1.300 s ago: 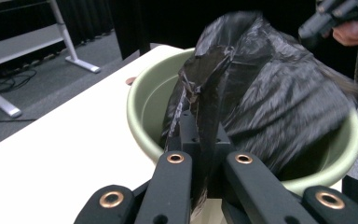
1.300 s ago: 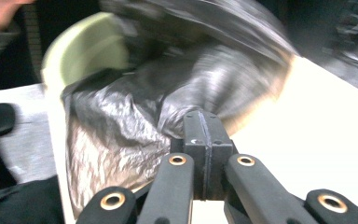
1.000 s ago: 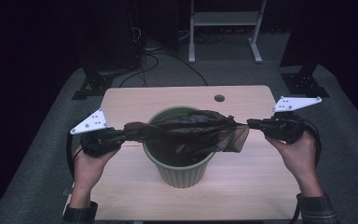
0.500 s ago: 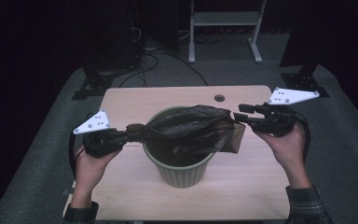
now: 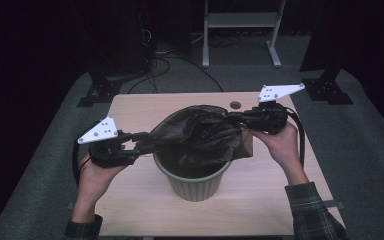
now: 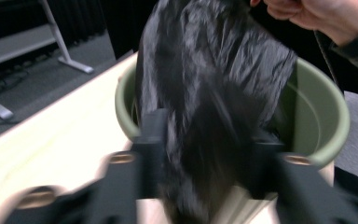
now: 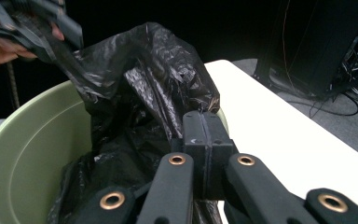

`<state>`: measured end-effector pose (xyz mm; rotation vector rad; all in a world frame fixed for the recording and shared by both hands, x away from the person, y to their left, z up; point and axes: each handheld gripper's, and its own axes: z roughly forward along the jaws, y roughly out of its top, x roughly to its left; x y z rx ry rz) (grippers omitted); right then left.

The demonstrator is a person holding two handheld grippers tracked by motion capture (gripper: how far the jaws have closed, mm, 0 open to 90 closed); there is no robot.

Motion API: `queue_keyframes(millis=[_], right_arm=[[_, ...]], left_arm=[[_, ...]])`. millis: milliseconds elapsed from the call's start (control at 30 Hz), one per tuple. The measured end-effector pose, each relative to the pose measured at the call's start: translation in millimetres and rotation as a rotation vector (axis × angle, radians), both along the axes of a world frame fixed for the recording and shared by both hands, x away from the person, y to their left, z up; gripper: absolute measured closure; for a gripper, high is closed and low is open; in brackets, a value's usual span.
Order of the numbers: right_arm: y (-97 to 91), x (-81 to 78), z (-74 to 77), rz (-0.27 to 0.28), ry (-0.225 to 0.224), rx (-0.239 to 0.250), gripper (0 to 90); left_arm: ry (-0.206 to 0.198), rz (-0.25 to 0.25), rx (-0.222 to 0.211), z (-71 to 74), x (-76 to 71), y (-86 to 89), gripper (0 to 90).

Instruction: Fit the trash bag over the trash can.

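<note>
Crinkly black plastic bag (image 5: 195,135) is stretching lengthwise between both tools over the round green bin (image 5: 194,182). Right gripper (image 5: 236,117) is clamping its edge; left gripper (image 5: 136,145) jaws have just been opening, bag between them.

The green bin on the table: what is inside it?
Inside the green bin hangs part of a black plastic bag, stretched over the rim between the left hand-held gripper and the right hand-held gripper. The bag hides the bin's bottom.
</note>
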<state>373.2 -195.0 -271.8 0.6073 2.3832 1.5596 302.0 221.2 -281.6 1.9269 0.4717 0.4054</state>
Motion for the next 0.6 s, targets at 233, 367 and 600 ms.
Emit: queue_keyframes(millis=[233, 367, 600], right_arm=[[14.6, 1.4, 0.8, 0.022, 0.003, -0.034, 89.9], [19.0, 0.7, 1.9, 0.030, 0.001, -0.046, 89.9], [16.8, -1.0, 1.6, 0.027, -0.006, -0.057, 89.9]], left_arm=[[-0.074, -0.025, 0.008, 35.3, 2.8, -14.2, 39.6], [-0.089, -0.050, 0.031, 50.8, 12.4, -32.6, 38.9], [-0.109, -0.061, 0.042, 69.5, 31.7, -53.3, 38.2]])
